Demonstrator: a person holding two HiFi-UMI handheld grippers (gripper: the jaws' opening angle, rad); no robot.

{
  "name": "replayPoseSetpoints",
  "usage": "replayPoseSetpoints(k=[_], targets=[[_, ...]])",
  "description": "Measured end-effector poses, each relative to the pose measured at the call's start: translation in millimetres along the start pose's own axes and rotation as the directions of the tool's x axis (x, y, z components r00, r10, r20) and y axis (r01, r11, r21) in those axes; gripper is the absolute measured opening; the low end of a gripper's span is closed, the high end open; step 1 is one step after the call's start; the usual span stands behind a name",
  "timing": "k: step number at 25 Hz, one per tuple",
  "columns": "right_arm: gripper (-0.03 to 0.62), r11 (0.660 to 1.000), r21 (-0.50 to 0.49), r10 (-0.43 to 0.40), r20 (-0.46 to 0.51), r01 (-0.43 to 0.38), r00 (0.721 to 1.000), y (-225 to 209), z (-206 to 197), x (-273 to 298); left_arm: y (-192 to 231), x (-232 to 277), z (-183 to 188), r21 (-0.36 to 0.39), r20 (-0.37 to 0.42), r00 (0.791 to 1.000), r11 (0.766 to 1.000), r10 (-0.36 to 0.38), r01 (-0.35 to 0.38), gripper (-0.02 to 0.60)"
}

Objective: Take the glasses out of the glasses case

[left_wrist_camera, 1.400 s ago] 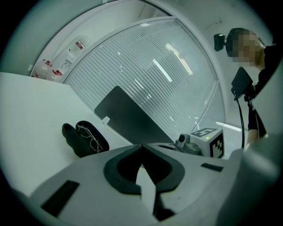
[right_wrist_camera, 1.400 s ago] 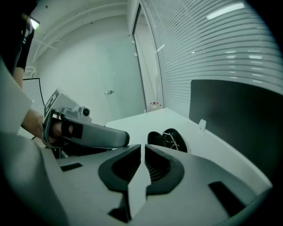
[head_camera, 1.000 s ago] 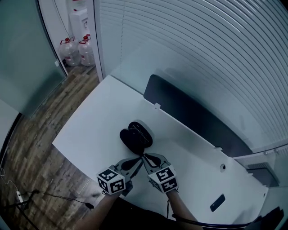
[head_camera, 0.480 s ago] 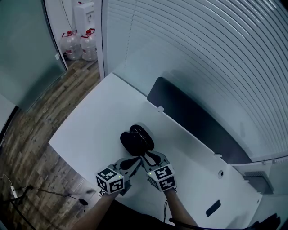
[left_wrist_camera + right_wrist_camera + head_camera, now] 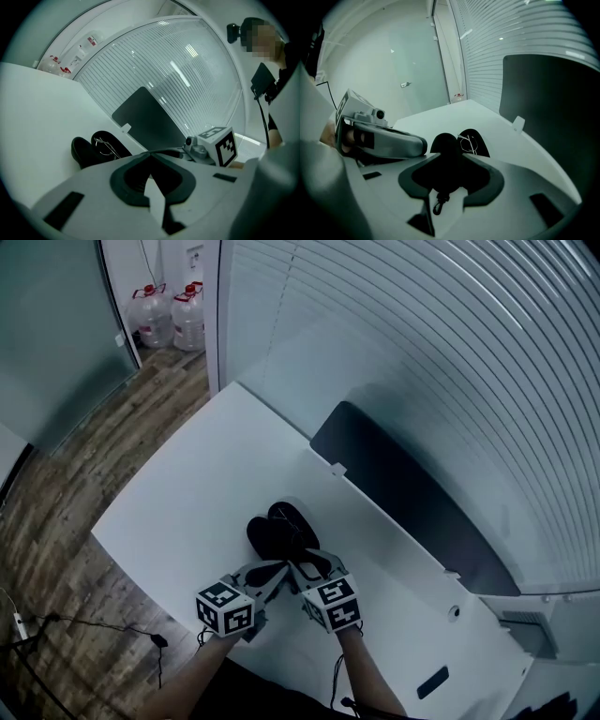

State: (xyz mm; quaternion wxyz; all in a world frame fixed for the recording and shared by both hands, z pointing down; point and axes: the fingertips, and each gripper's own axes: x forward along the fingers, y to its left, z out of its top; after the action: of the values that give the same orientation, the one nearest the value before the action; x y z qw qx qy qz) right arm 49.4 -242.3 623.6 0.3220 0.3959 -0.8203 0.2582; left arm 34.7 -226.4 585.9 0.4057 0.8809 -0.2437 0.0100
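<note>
Black case, 1 glasses; left claw closed, right claw just opening astride it.

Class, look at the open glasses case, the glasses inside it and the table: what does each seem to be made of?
Glasses case: matte black with no glare, probably fabric or leatherette over a stiff shell.
Glasses: thin, bright wire frame, likely metal.
Table: smooth white top with a soft sheen, probably laminate or painted board.

Office, white desk, dark divider panel, water jugs
</note>
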Motion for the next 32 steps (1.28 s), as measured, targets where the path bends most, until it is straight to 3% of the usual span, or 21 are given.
replayPoseSetpoints(k=[6,14,22,32], targets=[[0.135,1.0,0.009,0.004,-0.049,-0.004,0.999,-14,-3,16,14,9,-3,-0.049,-0.003,1.0,0.999,-0.004,0.003,0.0],[0.135,0.997,-0.071,-0.04,-0.088,0.033,0.995,-29,7,32,26,18,0,-0.054,-0.005,1.0,0.999,-0.003,0.003,0.0],[0.146,0.997,-0.078,-0.018,-0.161,0.005,0.987,-33,7,47,40,20,3,-0.075,0.011,1.0,0.997,0.011,-0.01,0.0],[0.199,0.998,-0.057,-0.033,-0.253,0.019,0.967,-42,6,57,48,21,5,-0.095,0.022,0.999,0.995,0.029,-0.027,0.0]])
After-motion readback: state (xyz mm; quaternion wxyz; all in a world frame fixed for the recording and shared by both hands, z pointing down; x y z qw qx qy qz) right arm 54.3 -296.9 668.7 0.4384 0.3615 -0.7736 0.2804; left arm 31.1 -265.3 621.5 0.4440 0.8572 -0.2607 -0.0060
